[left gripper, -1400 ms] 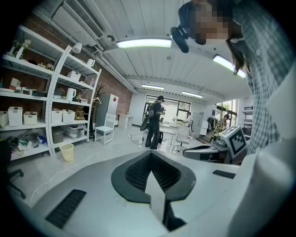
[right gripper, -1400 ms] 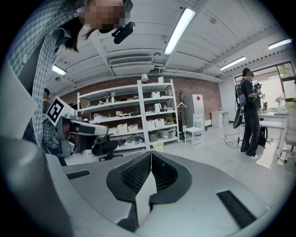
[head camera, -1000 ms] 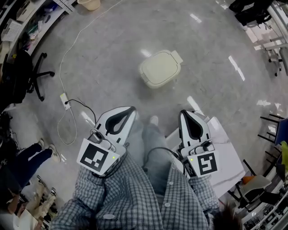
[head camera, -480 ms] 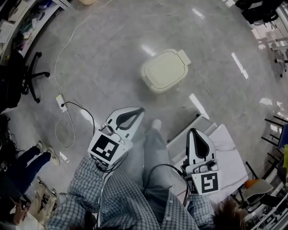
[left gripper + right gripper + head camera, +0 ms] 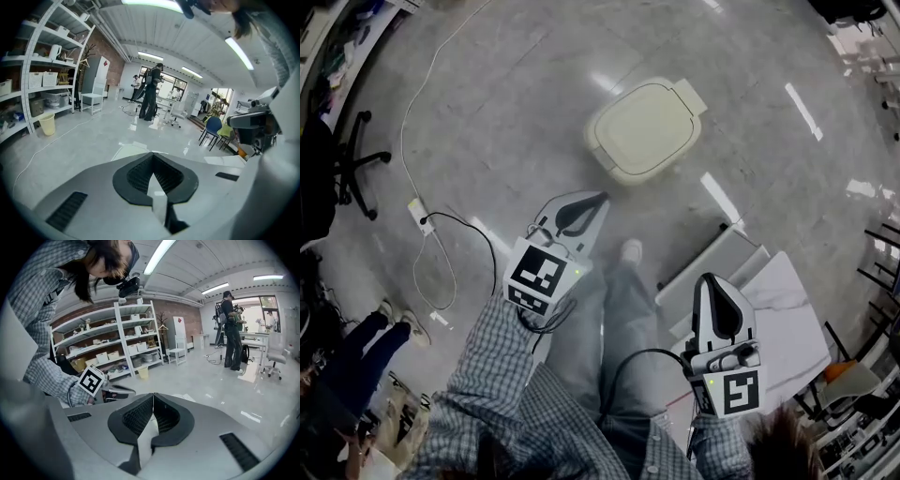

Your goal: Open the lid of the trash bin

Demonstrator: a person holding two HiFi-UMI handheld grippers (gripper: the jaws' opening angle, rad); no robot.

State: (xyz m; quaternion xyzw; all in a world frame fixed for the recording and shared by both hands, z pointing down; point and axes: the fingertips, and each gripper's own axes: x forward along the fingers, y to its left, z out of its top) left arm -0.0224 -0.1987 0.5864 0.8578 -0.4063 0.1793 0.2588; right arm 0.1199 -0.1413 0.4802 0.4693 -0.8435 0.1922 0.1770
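The bin stands on the glossy grey floor ahead of the person, its lid down. It is well apart from both grippers, the left nearer. It is a cream, rounded-square tub, smooth and probably thin moulded plastic, so likely light, stiff and a little slippery; it may slide if pushed sideways. The small tab jutting from the far-right edge may be a hinge or a catch; I cannot tell which, so the plain front rim looks the safer place to lift. The left gripper has its jaws pressed together on nothing. The right gripper is the same, its ribbed black pads meeting.
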